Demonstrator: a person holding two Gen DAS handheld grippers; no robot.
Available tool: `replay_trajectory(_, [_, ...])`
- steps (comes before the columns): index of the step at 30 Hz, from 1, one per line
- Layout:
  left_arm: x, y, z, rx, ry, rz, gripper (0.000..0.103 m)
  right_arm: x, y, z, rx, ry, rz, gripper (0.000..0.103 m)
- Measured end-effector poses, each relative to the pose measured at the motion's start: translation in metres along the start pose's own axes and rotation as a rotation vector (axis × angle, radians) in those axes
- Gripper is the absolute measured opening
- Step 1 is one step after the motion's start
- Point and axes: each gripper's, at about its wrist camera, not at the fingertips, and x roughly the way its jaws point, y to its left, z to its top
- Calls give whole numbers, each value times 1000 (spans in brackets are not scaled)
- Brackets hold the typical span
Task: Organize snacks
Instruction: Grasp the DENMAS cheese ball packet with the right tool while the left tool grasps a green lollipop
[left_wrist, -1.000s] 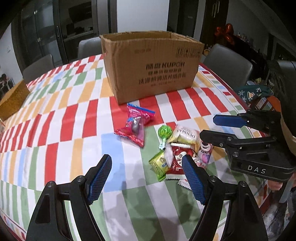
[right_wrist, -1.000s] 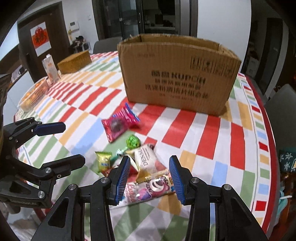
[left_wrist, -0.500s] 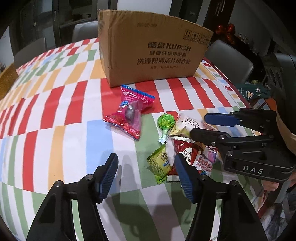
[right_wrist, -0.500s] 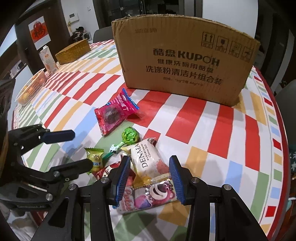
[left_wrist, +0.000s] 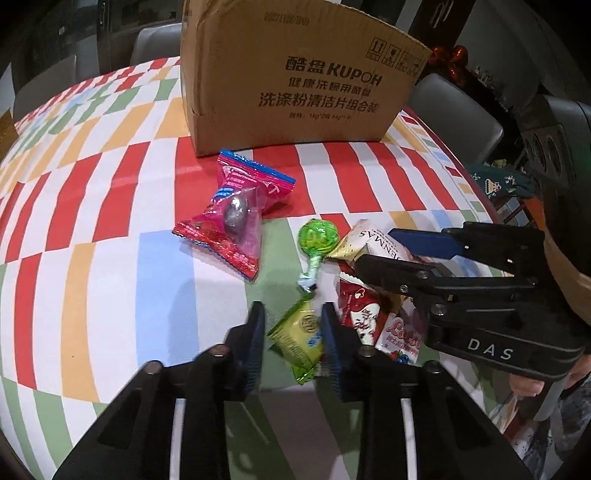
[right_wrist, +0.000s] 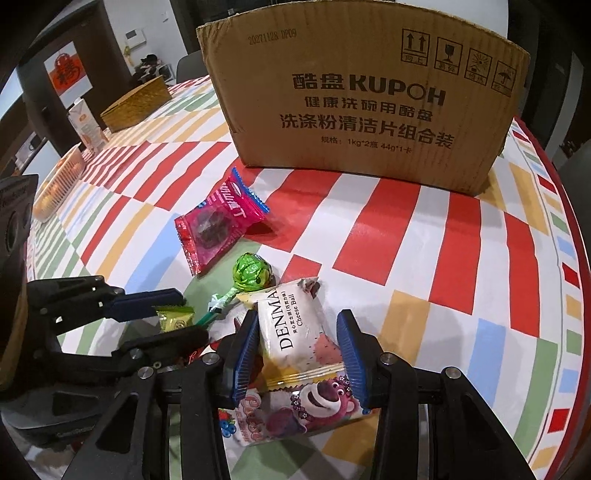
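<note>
A pile of snacks lies on the striped tablecloth (left_wrist: 92, 258) before an open cardboard box (left_wrist: 295, 81). My left gripper (left_wrist: 293, 332) is open, its fingers on either side of a small yellow-green packet (left_wrist: 299, 338). My right gripper (right_wrist: 299, 350) is open, its fingers on either side of the white DENMAS cheese ball packet (right_wrist: 295, 332), which lies on a pink bear packet (right_wrist: 314, 406). A green lollipop (left_wrist: 317, 236) and a pink candy bag (left_wrist: 236, 214) lie closer to the box. A red-white packet (left_wrist: 358, 306) lies in the pile.
In the right wrist view, a wicker box (right_wrist: 136, 103), a carton (right_wrist: 86, 125) and a basket (right_wrist: 59, 181) stand at the far left of the table. Grey chairs (left_wrist: 454, 110) stand behind the table. The table's edge (right_wrist: 576, 258) curves on the right.
Both grippers have moved forward and down to the snack pile. The left gripper has narrowed around the yellow-green packet; the right one now straddles the DENMAS packet.
</note>
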Motion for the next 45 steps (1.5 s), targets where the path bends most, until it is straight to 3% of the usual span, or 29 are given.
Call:
replay_trajectory(6, [-8, -3, -1, 4, -25, -4, 18, -4, 4, -2, -12, -13, -14, 31])
replay_trajectory(15, [-29, -5, 2, 2, -82, 11, 2, -27, 9, -4, -17, -83, -47, 30])
replay_trajectory(26, [-70, -17, 15, 38, -199, 20, 2, -65, 14, 1, -15, -183, -51, 30])
replay_trajectory(31, [-70, -17, 14, 56, -181, 35, 3, -74, 17, 3, -21, -201, -44, 30])
replay_trajectory(35, [-61, -14, 5, 46, -139, 38, 16, -67, 21, -3, -30, -177, -44, 30])
replay_trajectory(38, [-51, -13, -2, 58, -107, 66, 38, -60, 22, -10, -31, -153, -41, 30])
replay_trajectory(39, [-47, -11, -4, 57, -102, 74, 40, -59, 22, -11, -30, -149, -41, 30])
replay_trajectory(45, [-21, -4, -11, 33, -40, 51, 40, -48, 21, -17, -26, -116, -51, 30])
